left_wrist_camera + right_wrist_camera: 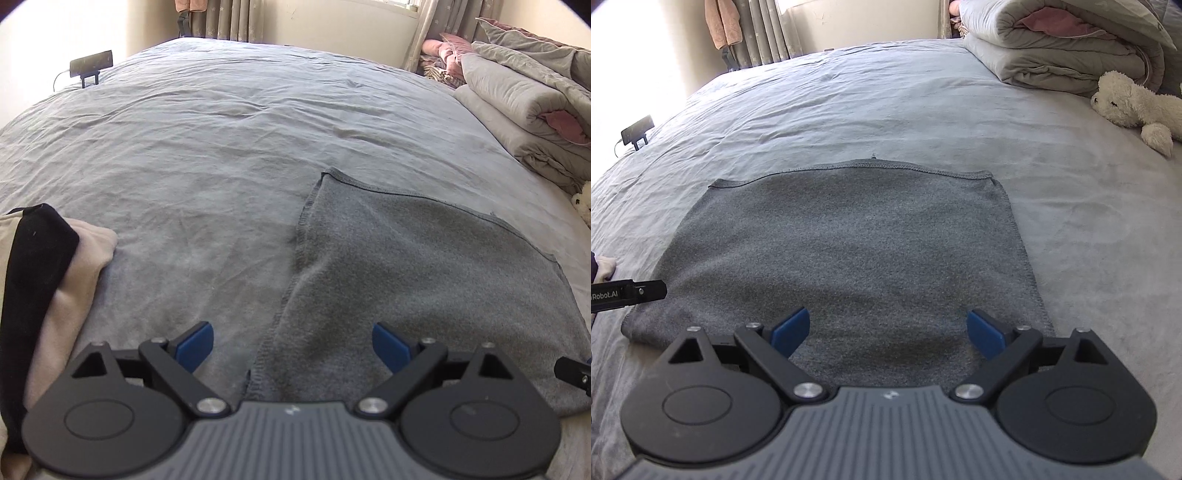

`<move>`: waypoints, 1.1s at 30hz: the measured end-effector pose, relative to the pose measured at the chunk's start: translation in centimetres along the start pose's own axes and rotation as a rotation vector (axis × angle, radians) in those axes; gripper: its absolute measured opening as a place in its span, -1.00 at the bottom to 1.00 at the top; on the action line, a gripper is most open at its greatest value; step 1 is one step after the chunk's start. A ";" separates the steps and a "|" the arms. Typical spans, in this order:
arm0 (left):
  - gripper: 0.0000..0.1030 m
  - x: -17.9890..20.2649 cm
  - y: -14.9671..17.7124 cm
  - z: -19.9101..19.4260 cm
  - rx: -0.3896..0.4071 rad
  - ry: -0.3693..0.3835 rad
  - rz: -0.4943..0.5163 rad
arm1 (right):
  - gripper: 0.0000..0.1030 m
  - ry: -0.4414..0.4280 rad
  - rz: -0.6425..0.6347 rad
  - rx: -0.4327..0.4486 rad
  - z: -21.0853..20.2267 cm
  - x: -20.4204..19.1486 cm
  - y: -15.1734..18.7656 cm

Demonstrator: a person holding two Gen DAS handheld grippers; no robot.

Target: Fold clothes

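Observation:
A dark grey cloth (849, 254) lies flat on the bed, folded into a rough rectangle with stitched edges. In the left wrist view the same grey cloth (424, 280) fills the right half, its left hem running toward me. My left gripper (291, 343) stands open over that left hem near the cloth's near edge, nothing between its blue pads. My right gripper (888, 332) is open too, just above the near edge of the cloth. The tip of the left gripper (646, 290) shows at the cloth's left side.
The bed's grey sheet (207, 140) stretches far ahead. A beige and black garment pile (48, 280) lies at the left. Rolled grey quilts (1060, 48) and a white plush toy (1137, 107) sit at the right. A phone on a stand (90, 66) is at the bed's far left edge.

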State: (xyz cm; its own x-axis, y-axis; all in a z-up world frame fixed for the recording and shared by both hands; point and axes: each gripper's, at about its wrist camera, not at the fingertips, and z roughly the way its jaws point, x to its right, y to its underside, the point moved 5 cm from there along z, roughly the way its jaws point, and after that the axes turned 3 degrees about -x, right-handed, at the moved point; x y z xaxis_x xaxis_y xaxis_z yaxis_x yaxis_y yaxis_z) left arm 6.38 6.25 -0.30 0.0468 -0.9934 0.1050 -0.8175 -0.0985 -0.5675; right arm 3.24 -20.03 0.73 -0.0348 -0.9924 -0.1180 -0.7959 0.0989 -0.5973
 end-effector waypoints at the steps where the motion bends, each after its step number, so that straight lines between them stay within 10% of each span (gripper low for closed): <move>1: 0.83 0.0 0.3 0.4 -0.020 0.005 -0.002 | 0.84 0.006 -0.005 -0.020 0.5 0.0 0.2; 17: 0.88 -0.6 0.5 0.6 -0.031 0.040 -0.021 | 0.90 0.004 0.009 -0.042 0.1 2.4 0.2; 33: 0.88 -1.2 0.3 0.4 -0.046 0.053 -0.045 | 0.95 0.206 0.120 -0.053 -1.2 9.0 1.1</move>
State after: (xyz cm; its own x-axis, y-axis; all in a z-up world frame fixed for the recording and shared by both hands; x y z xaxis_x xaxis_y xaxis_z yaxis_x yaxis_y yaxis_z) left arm 6.31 7.37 -0.98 0.0547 -0.9833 0.1736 -0.8407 -0.1392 -0.5234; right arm 1.35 -28.94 -0.09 -0.2493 -0.9682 -0.0185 -0.8087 0.2187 -0.5460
